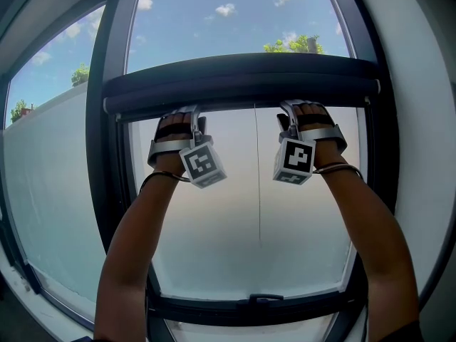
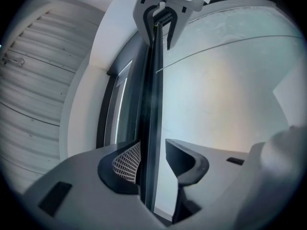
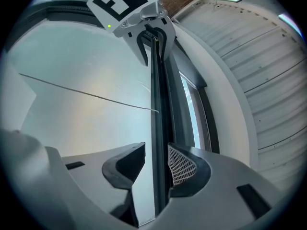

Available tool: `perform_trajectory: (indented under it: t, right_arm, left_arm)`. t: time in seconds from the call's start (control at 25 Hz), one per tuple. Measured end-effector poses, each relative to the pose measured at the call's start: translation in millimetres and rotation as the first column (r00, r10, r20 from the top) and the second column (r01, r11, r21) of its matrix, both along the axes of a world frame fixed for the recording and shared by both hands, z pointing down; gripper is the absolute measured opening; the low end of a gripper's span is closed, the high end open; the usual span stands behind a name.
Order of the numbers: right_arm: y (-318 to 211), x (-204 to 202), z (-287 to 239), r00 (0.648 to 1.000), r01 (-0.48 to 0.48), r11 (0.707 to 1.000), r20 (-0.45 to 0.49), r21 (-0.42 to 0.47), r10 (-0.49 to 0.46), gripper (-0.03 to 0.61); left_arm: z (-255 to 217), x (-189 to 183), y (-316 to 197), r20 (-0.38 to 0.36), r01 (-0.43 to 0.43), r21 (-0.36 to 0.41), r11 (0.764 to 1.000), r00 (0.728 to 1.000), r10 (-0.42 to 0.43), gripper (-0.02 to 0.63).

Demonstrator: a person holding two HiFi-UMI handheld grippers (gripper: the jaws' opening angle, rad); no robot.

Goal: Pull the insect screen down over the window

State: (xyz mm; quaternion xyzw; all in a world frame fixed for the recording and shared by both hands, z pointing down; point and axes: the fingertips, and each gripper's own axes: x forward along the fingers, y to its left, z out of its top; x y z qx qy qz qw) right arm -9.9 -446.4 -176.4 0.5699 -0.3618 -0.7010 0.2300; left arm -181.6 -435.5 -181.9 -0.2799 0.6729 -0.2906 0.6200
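Observation:
The insect screen's dark bottom bar (image 1: 242,84) hangs across the upper part of the window, with sky above it and a pale pane below. My left gripper (image 1: 191,114) and right gripper (image 1: 291,110) both reach up to its lower edge. In the left gripper view the bar's edge (image 2: 154,99) runs between the jaws of my left gripper (image 2: 151,153); one pad lies against it and a gap shows at the other. The right gripper (image 3: 157,153) straddles the bar (image 3: 158,99) the same way, standing open. Each view shows the other gripper farther along the bar.
The dark window frame (image 1: 107,162) borders the opening on both sides. A thin cord (image 1: 258,184) hangs down the middle of the pane. A small handle (image 1: 265,299) sits on the bottom rail. White wall curves around the window.

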Motion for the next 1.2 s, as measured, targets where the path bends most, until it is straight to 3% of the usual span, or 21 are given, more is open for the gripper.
perform_trajectory:
  t: [0.36,0.68,0.96,1.2]
  right_arm:
    - [-20.1,2.6,-15.5,0.999,-0.031,0.998,0.011,-0.054,0.032,0.129]
    - [-30.6,0.2,-19.5,0.997,-0.076,0.994,-0.016,-0.081,0.075,0.129]
    - [-29.4,-2.1,-17.7,0.999,-0.014,0.998,-0.041,-0.062,0.011,0.15]
    - [-35.0,1.3,-16.2,0.996,-0.076,0.994,-0.059,-0.078,0.071,0.164]
  left_arm:
    - [-9.8,-2.4,-22.0,-0.01,0.051,-0.052,0.997,0.999,-0.051,0.144]
    - [-13.5,-4.6,-28.0,-0.011,0.038,-0.042,0.998,0.999,-0.038,0.144]
    - [-12.6,-2.8,-28.8,-0.011,-0.004,-0.061,0.998,1.0,0.003,0.153]
    - [-12.7,-3.6,-28.2,0.021,0.023,-0.064,0.998,1.0,-0.022,0.155]
